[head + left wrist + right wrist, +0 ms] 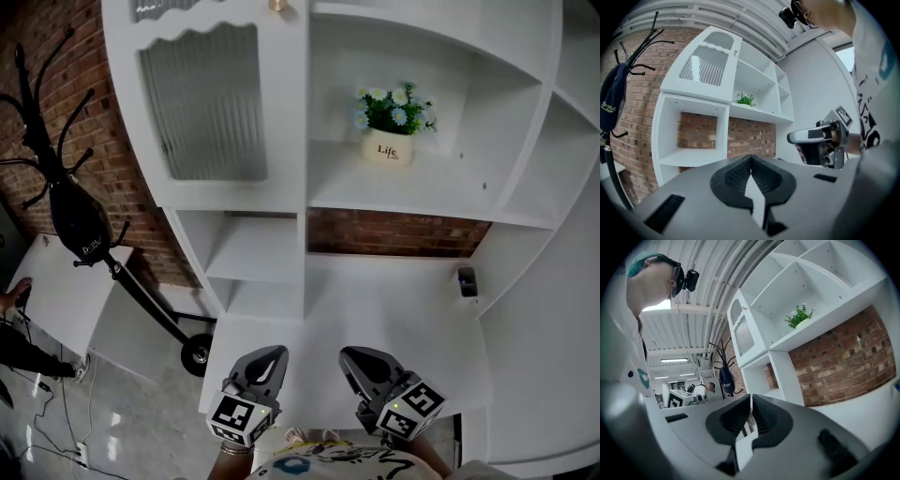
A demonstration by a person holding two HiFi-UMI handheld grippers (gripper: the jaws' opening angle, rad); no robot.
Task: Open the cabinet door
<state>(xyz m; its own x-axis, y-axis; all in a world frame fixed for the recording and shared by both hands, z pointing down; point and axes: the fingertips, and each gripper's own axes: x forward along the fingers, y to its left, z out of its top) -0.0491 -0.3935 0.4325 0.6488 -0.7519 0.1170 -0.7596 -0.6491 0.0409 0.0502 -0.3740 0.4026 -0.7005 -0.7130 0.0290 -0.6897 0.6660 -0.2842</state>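
Note:
The white cabinet door (211, 98), with a ribbed glass panel, is closed at the upper left of the shelf unit. Its small brass knob (278, 5) sits at the door's right edge, by the top of the head view. Both grippers hover low over the white desk surface (394, 309), well short of the door. My left gripper (272, 356) and right gripper (356, 358) are side by side, each shut with nothing between the jaws. The left gripper view shows the door (705, 70) and knob (736, 53) up ahead. In the right gripper view, door (743, 331) and knob (745, 308) lie up to the left.
A potted plant (389, 127) stands on the open shelf right of the door. A small dark object (467, 281) sits at the desk's back right. A black coat stand with a hanging bag (80, 225) leans at the left, beside a white table (56, 291).

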